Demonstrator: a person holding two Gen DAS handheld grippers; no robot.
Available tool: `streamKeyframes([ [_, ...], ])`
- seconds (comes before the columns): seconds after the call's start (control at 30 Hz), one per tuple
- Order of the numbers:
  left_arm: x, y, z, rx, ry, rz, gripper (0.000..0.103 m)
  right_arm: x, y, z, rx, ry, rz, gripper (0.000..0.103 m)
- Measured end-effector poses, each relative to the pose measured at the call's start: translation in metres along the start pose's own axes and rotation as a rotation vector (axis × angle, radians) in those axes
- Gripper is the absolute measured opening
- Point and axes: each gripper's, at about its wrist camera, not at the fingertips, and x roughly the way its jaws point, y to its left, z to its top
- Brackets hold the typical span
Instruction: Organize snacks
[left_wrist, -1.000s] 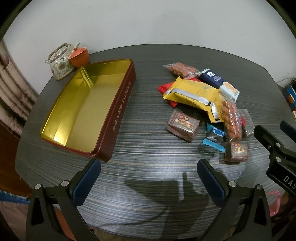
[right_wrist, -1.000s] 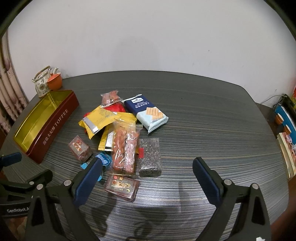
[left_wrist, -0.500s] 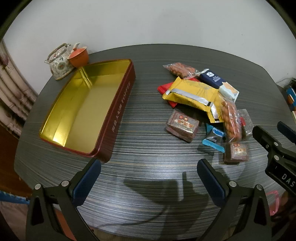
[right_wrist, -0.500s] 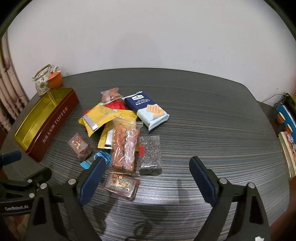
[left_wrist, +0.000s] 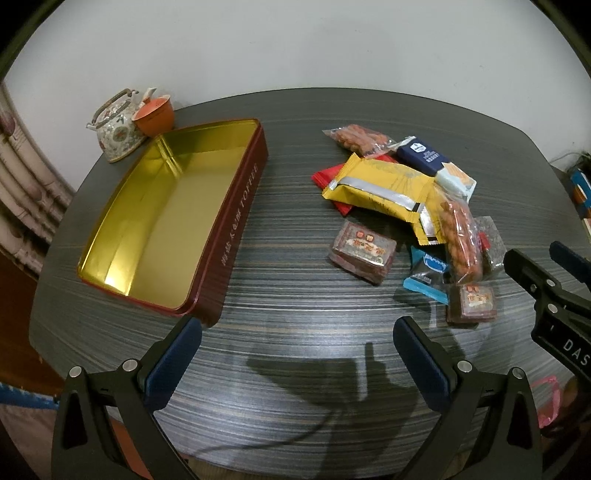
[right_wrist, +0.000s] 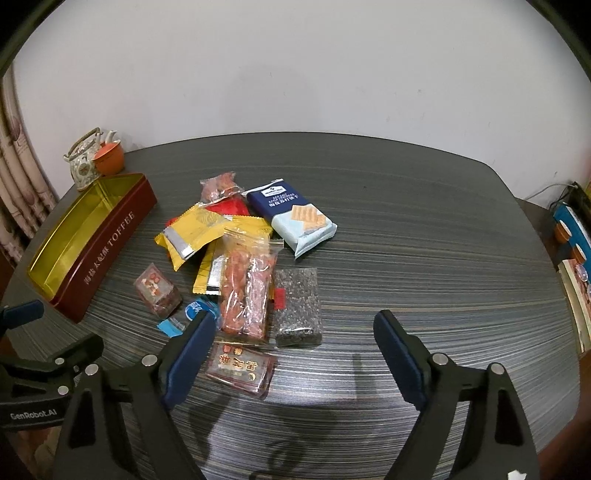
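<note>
Your left gripper (left_wrist: 295, 349) hangs wide apart over bare dark striped table (left_wrist: 295, 302), nothing between its pads. Your right gripper (right_wrist: 294, 341) has just been closing — jaws apart above the heap of wrapped snack packets (right_wrist: 243, 258) mid-table, pinching none. The empty red-and-gold toffee tin (left_wrist: 173, 218) sits by the table's left edge.

snack pile (right_wrist: 243, 266) beside open toffee tin (right_wrist: 107, 236); teapot (right_wrist: 83, 162) behind.

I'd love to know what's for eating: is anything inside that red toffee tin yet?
No. The tin shows only its bare gold floor, no snacks inside. The near wall hides a thin strip of floor along that side.
</note>
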Motion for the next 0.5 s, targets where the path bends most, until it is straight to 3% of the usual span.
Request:
streamKeyframes([
  [0.5, 0.0024, 0.0026, -0.0005, -0.009, 0.002, -0.005, 0.103, 0.0053, -0.0056, 0.0008, 0.010, 0.024, 0.008, 0.080],
])
